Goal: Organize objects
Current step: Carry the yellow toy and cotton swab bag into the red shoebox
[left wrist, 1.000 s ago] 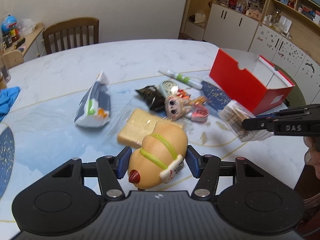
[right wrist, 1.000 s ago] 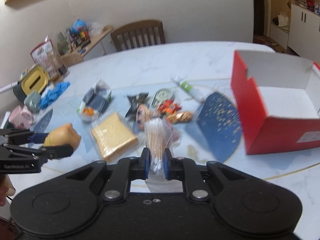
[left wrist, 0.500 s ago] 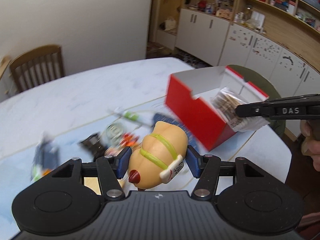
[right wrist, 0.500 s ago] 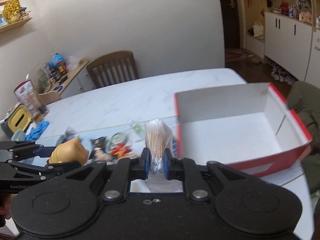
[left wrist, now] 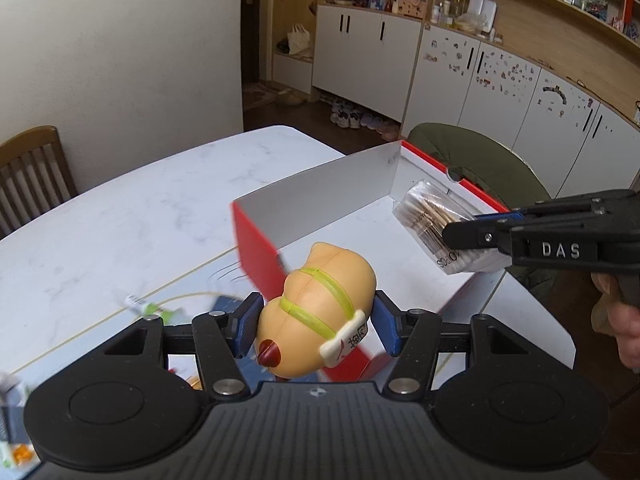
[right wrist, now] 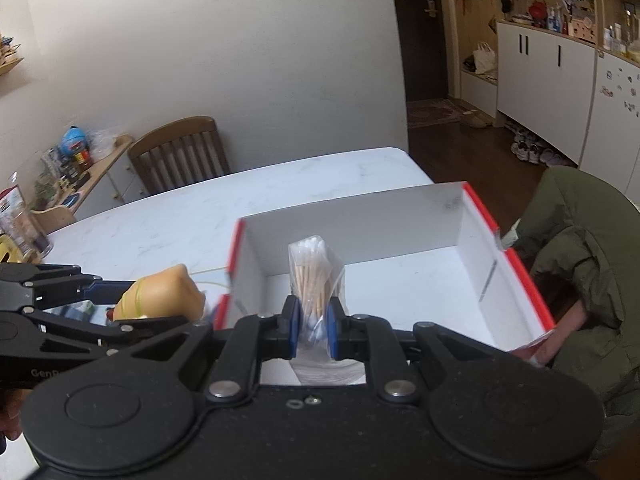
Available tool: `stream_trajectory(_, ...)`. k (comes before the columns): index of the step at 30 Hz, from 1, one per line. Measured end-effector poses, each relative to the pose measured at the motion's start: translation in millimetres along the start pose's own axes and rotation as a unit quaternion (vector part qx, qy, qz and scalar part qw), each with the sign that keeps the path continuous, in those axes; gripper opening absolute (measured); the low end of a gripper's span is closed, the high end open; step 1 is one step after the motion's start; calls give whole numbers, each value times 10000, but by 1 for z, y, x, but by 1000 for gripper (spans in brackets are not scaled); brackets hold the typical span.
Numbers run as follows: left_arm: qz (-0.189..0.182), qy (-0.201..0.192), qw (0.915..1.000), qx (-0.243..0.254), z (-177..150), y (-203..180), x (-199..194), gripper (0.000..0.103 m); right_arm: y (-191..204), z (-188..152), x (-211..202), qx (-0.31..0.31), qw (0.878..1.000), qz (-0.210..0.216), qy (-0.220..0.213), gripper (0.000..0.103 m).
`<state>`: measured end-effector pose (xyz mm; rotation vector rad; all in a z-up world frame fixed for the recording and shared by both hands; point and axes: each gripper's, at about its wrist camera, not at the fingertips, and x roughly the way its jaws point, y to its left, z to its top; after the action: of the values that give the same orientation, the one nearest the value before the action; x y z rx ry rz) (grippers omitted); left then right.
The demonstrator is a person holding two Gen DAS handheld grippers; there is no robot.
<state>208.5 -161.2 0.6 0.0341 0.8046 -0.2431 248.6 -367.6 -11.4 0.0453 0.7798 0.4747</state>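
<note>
My left gripper [left wrist: 316,320] is shut on a tan squishy toy [left wrist: 320,312] with green stripes, held in the air just left of the red box [left wrist: 260,248]. The toy also shows in the right wrist view [right wrist: 160,292]. My right gripper [right wrist: 314,328] is shut on a clear bag of cotton swabs [right wrist: 316,272] and holds it over the open red box [right wrist: 516,276], whose white inside is bare. In the left wrist view the swab bag [left wrist: 436,216] hangs above the box's right half.
The box stands near the right end of the white marble table [left wrist: 120,220]. A green-padded chair [left wrist: 476,160] is behind it and a wooden chair [right wrist: 180,156] at the far side. A marker [left wrist: 152,308] and small items lie at lower left.
Both grippers have swung right, from over the scattered items to the red box. The swab bag went from beside the box to above its inside; the toy has reached the box's left wall.
</note>
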Motion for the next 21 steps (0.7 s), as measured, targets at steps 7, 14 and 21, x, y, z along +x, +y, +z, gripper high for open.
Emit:
stream_trajectory(7,-79,243,9996,143,29,-24,44,57,-38,7,17,170,9997,-154,90,13)
stream_trajectory(14,42,694,9967,408,46,-45,102,57,-73,11,50,466,9974,-409,379,13)
stream_trajectory(21,77,1193,9917,476,53,-53,153,57,-93,4,88,613,9922,-593,912,13)
